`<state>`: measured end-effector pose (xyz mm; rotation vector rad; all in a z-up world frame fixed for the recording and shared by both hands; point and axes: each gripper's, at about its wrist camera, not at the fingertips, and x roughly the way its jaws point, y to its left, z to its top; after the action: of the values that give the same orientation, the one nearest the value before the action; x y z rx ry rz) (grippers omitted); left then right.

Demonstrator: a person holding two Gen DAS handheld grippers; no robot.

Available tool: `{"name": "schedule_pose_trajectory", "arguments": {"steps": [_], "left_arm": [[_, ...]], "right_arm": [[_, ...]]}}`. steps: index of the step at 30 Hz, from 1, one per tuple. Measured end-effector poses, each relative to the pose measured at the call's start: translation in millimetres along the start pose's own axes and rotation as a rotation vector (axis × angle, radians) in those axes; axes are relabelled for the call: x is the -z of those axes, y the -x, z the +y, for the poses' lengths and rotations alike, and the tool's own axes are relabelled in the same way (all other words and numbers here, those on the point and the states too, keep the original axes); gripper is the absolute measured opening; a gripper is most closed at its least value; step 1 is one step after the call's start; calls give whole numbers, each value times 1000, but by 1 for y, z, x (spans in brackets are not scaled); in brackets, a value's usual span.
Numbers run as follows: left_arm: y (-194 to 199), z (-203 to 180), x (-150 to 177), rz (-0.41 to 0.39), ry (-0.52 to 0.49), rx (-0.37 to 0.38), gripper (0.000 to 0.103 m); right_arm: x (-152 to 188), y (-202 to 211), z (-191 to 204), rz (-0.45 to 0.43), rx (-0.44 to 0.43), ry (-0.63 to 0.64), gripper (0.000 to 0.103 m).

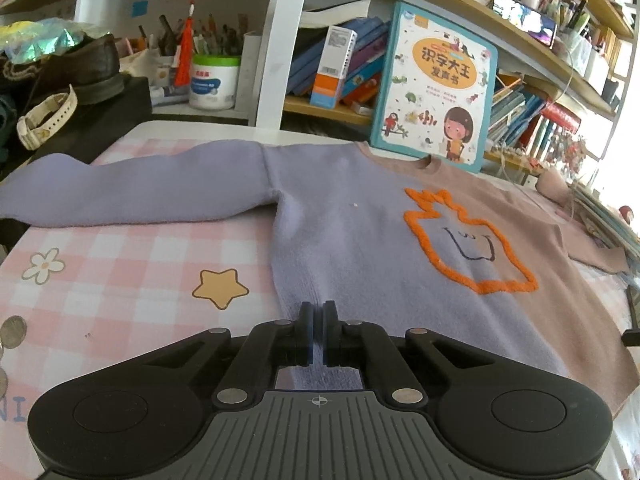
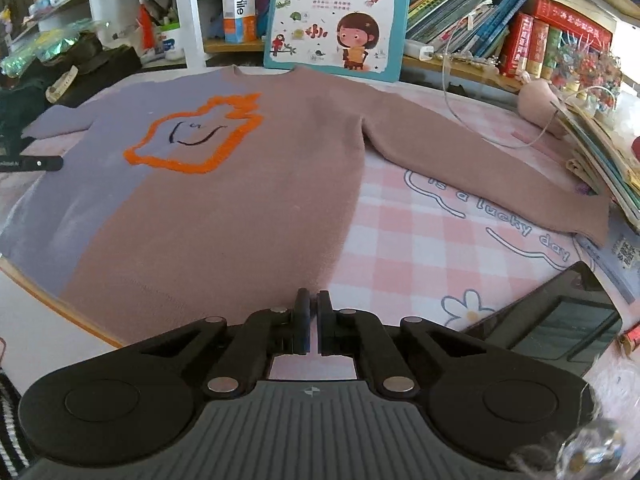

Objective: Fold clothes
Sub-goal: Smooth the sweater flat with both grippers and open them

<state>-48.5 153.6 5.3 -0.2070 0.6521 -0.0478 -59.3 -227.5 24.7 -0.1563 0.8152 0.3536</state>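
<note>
Ahead of my left gripper (image 1: 318, 316), clenched on nothing, a lilac-and-dusty-pink knitted sweater with an orange outline (image 1: 360, 240) lies flat, sleeves spread, on pink checked cloth (image 1: 120, 256). My right gripper (image 2: 313, 304), likewise clenched empty, hovers at its hem. Folding looks unstarted.

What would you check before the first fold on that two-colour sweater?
1. Sweater spread flat, front up: ok.
2. Both sleeves out to the sides, purple sleeve and brown sleeve: ok.
3. Left gripper over the hem on the purple half, jaws nearly together with no cloth between them: not ok for a grasp yet.
4. Right gripper over the hem on the brown half, jaws likewise nearly together: not ok yet.
5. Picture book stands right behind the collar: cannot tell if it touches.
6. Thin cable lies close to the brown sleeve: cannot tell if it will snag.
</note>
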Motion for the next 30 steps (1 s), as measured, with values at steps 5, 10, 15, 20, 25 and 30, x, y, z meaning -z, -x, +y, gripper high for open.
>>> {"name": "schedule_pose_trajectory", "arguments": {"steps": [5,10,15,20,25,30], "left_arm": [[2,1,-1,-2,8,-10,8],[10,0,-2,-36,27,-20,13],[15,-10,-4,-73,24,-15,29],[19,-28,0,-74,-31,-21,37],[24,-36,8,-71,-23,-34,53],[32,-40,12,-75,-28,-67,62]], "right_arm": [[0,1,1,-23,8,-17,3],[-3,15,2,-142,48,-24,21],[-15,15,13,-286,66,-19,42],[-26,-4,34,-339,11,11,53],[-28,-19,47,-310,-89,29,65],[-25,-27,61,-302,-100,87,80]]}}
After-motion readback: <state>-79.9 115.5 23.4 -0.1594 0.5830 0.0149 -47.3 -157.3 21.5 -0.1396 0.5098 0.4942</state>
